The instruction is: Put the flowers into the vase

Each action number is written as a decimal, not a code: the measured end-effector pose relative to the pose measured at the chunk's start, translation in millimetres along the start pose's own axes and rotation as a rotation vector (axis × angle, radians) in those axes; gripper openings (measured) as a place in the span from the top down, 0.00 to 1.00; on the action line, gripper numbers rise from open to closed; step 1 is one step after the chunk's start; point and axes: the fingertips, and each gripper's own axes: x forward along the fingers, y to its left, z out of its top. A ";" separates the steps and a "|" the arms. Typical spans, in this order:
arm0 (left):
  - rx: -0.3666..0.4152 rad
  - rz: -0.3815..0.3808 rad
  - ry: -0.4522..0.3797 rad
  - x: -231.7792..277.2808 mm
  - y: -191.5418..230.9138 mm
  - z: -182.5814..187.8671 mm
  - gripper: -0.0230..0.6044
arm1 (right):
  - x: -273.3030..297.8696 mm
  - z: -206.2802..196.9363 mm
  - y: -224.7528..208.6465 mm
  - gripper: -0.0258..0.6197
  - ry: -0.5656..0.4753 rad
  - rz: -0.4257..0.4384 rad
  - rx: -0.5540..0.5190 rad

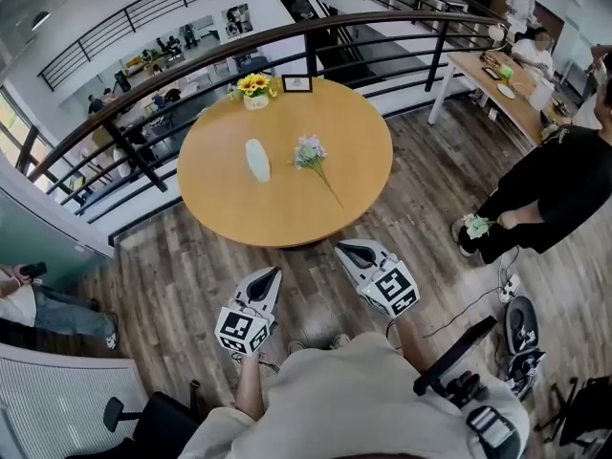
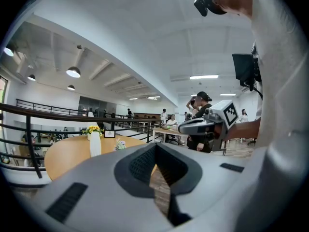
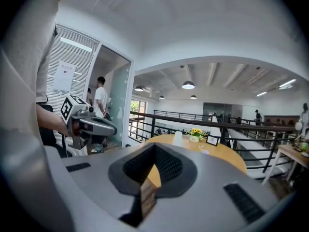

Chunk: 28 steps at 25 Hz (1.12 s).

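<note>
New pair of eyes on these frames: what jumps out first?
The round wooden table, with a white vase standing mid-table and a loose flower sprig lying beside it. The left gripper and right gripper hang shut and empty over the floor, short of the table.

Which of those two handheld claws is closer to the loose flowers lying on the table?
Right. The right gripper hovers just off the table's near edge, below the stem end of the loose flowers. The left gripper sits lower and further left in the head view. Neither touches them.

Left gripper (image 2: 156, 149) jaws together, empty; vase (image 2: 95, 144), flowers (image 2: 119, 144) on table (image 2: 63, 156) ahead.
</note>
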 end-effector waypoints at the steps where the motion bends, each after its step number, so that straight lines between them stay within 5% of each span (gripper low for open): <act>1: 0.000 0.000 0.001 1.9 -1.9 0.0 0.95 | -2.0 0.3 -0.4 0.95 -0.006 0.005 0.000; 16: 0.007 -0.012 0.033 38.9 -28.4 -6.9 0.96 | -20.0 -27.0 -18.1 0.95 0.011 0.034 0.015; 28: -0.029 -0.029 0.022 88.8 41.5 -9.7 0.95 | 46.8 -24.9 -63.3 0.95 0.047 0.009 0.011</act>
